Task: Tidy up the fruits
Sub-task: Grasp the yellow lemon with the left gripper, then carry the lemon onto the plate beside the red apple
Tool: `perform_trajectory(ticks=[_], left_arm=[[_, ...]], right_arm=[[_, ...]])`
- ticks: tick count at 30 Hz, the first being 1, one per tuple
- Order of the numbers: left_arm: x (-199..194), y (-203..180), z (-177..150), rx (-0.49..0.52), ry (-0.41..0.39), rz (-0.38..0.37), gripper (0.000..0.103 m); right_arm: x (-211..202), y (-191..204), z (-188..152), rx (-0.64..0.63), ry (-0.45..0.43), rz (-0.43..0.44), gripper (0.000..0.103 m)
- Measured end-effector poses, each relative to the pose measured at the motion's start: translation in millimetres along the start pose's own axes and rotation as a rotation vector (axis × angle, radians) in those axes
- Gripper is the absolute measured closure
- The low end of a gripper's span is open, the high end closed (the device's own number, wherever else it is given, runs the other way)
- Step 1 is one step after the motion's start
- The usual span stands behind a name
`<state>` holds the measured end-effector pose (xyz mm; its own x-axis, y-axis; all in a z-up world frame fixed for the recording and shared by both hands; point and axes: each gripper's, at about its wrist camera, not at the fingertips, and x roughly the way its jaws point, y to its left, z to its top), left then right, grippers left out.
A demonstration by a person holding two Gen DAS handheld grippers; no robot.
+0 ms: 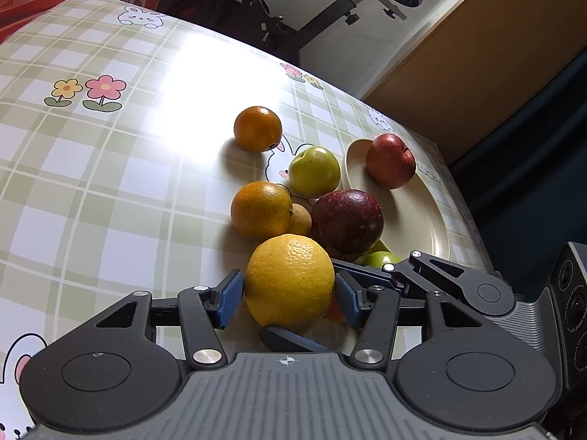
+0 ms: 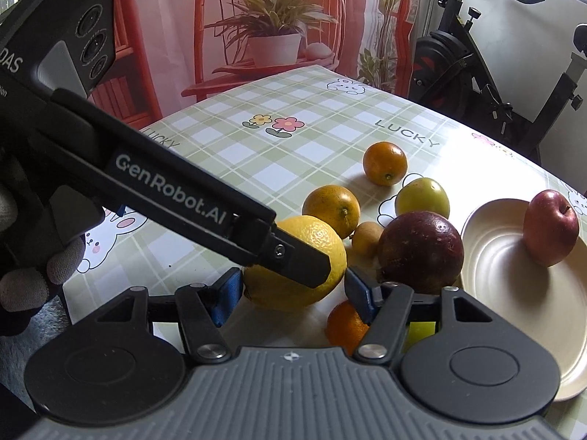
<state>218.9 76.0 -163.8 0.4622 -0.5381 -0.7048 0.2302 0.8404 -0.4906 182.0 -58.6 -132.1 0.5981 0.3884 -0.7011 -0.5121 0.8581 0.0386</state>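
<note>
A large yellow orange (image 1: 290, 282) lies on the checked tablecloth between the pads of my left gripper (image 1: 289, 299), which closes on its sides. In the right wrist view the left gripper's finger (image 2: 301, 260) lies across the same yellow orange (image 2: 312, 234). My right gripper (image 2: 291, 295) is open just behind it, with a small orange (image 2: 345, 324) near its right pad. Two more oranges (image 1: 261, 209) (image 1: 258, 128), a green apple (image 1: 313, 171) and a dark red fruit (image 1: 347, 220) lie beyond. A red apple (image 1: 390, 160) sits on the cream plate (image 1: 422, 216).
An exercise bike (image 2: 488, 69) stands past the table's far edge. A small tan fruit (image 2: 367, 238) lies among the fruit. Another green fruit (image 1: 379, 258) sits by the plate's near rim. The tablecloth (image 1: 110, 168) stretches to the left.
</note>
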Motion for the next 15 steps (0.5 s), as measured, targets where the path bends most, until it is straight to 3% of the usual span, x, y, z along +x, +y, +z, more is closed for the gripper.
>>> perform_trajectory(ticks=[7, 15], left_arm=[[-20.7, -23.3, 7.3, 0.07, -0.058, 0.025, 0.045], [-36.6, -72.5, 29.0, 0.185, -0.117, 0.047, 0.045]], right_arm=[[-7.8, -0.2, 2.2, 0.014, -0.033, 0.003, 0.04], [-41.5, -11.3, 11.9, 0.045, -0.143, -0.005, 0.04]])
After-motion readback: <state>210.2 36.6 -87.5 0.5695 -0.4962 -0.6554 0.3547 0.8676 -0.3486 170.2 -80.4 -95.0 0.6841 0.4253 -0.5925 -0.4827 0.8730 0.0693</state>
